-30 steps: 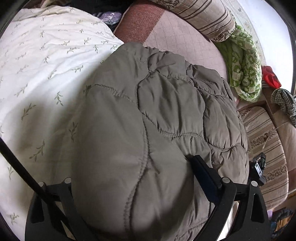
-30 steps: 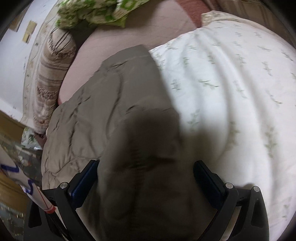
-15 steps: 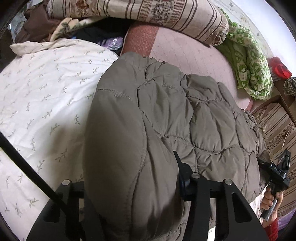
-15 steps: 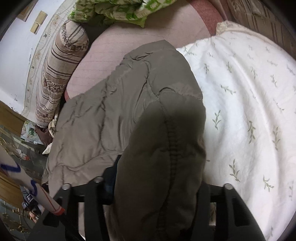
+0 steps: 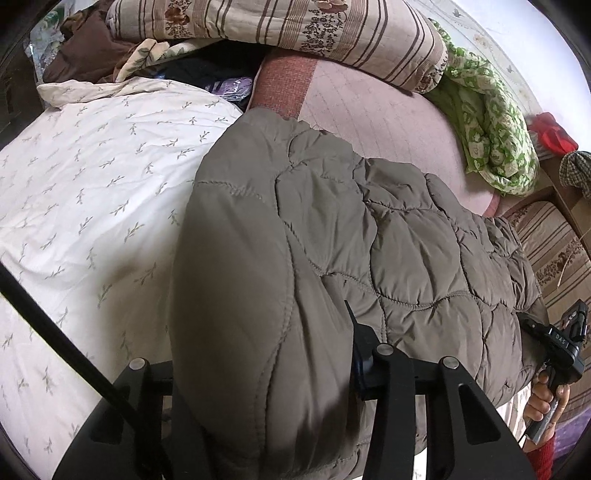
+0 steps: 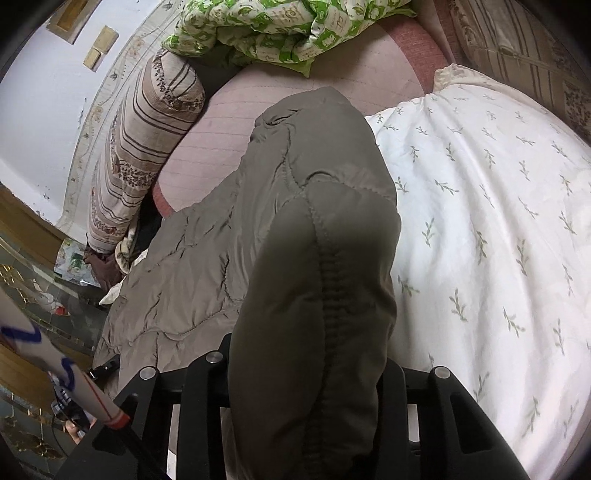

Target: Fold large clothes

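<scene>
A large olive-grey quilted jacket (image 5: 388, 236) lies across the bed, partly on a white leaf-print duvet (image 5: 92, 192). My left gripper (image 5: 266, 369) is shut on one thick edge of the jacket and lifts it; the padding bulges between the jaws and hides the fingertips. My right gripper (image 6: 306, 376) is shut on another edge of the same jacket (image 6: 295, 206), which bulges up between its jaws. The right gripper also shows in the left wrist view (image 5: 557, 347) at the jacket's far right edge.
A pink mattress cover (image 5: 376, 110) lies beyond the jacket. A striped bolster (image 5: 295, 29) and a green patterned blanket (image 5: 491, 122) sit at the back. A second striped bolster (image 6: 140, 147) lies along the wall. Dark clothes (image 5: 92, 55) are piled far left.
Both grippers have closed from wide open onto the jacket's edges and raised them. The views have pulled back, showing more of the bed beyond.
</scene>
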The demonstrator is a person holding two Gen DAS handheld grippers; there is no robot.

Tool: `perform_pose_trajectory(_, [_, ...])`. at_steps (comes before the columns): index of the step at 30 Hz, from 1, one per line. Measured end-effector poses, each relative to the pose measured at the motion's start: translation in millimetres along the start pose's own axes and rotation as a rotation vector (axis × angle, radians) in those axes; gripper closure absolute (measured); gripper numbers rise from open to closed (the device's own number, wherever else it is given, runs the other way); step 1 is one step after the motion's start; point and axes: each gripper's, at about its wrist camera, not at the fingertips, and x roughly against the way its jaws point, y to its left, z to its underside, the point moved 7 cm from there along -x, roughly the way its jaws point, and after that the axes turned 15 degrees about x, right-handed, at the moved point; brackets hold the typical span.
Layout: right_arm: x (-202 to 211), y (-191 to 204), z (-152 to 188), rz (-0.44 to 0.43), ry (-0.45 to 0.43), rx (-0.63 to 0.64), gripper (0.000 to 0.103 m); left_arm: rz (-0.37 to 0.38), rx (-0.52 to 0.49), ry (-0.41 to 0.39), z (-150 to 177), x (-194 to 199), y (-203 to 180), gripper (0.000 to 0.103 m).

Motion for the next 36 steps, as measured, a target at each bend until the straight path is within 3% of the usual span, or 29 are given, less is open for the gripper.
perform_pose_trajectory(16, [44,19,37,-0.022,-0.030,-0.008,0.063,0.006,0.011,-0.007,25,32,11,0.060])
perform_pose_trajectory(28, [28,6,46,0.009,0.010,-0.026,0.063,-0.049,0.014,0.023,39,8,29,0.056])
perform_pose_trajectory(36, [25,4,46,0.008,0.019,-0.041,0.063,-0.088,-0.020,0.001,40,16,21,0.056])
